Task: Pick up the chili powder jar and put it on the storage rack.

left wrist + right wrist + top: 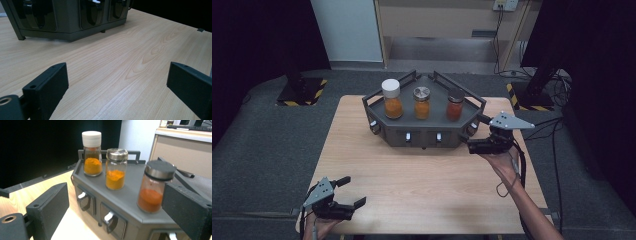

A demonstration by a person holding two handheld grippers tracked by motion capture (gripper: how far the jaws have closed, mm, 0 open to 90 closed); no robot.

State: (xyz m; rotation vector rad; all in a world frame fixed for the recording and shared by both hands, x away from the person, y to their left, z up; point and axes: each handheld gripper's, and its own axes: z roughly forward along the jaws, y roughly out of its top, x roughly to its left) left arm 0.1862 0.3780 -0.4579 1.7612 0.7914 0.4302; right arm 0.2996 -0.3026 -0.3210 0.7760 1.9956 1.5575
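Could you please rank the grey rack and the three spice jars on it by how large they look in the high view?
1. Grey rack, by far the largest.
2. White-lidded jar, the tallest jar.
3. Middle jar and the red-powder jar look about alike, so I won't rank them.

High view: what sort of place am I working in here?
Probably a lab or test room, not a kitchen: one bare wooden table on grey carpet, hazard-striped stand bases behind, and a staged rack of three spice jars.

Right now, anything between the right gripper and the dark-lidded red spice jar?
Nothing visible. The right gripper, jaws open, sits at the rack's right front corner. The red spice jar stands nearest it on top, gap clear. The steel-lidded jar and white-capped jar stand farther off.
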